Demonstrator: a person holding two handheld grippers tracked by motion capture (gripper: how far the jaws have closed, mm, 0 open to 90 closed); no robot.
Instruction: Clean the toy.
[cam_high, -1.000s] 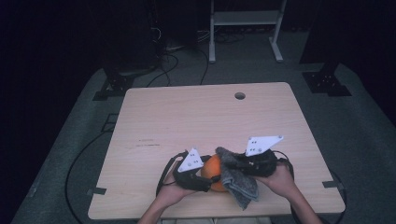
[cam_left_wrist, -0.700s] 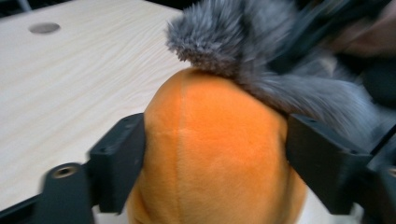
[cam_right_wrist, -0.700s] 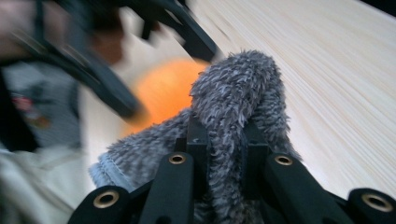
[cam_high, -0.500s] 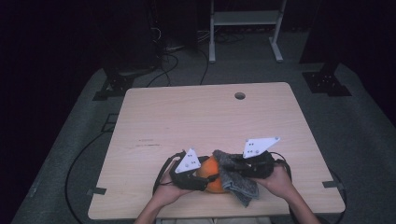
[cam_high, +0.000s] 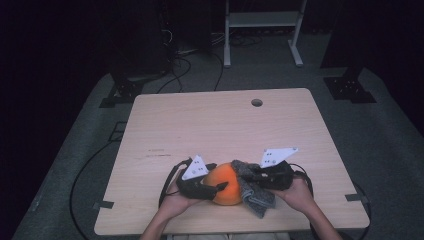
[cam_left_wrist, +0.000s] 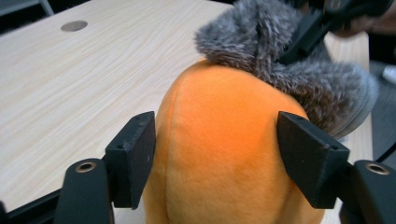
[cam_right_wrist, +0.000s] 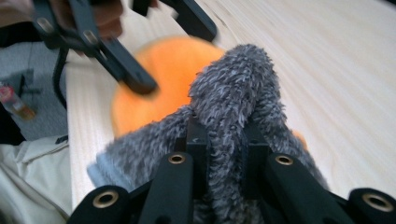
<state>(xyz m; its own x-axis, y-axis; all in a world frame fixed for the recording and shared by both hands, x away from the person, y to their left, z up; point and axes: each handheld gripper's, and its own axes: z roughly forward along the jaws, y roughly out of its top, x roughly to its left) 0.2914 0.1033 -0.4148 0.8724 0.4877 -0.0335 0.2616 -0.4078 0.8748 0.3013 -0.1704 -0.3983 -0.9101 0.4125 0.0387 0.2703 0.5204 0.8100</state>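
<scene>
High view: orange plush ball (cam_high: 226, 184) sits at the table's (cam_high: 210, 125) near edge, grey fuzzy cloth (cam_high: 252, 192) draped over it.

Left gripper view: left gripper (cam_left_wrist: 217, 154), jaws just reopening, straddles the ball to steady it.

Right gripper view: right gripper (cam_right_wrist: 223, 140) pinches a cloth fold, likely for pulling.

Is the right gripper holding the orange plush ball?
No, the right gripper has its jaws pinched on a fold of the grey fuzzy cloth, which lies against the orange plush ball.

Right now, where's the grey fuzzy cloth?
In the high view the grey fuzzy cloth drapes the orange plush's right side, near the table's front edge, pinched by the right gripper.
</scene>
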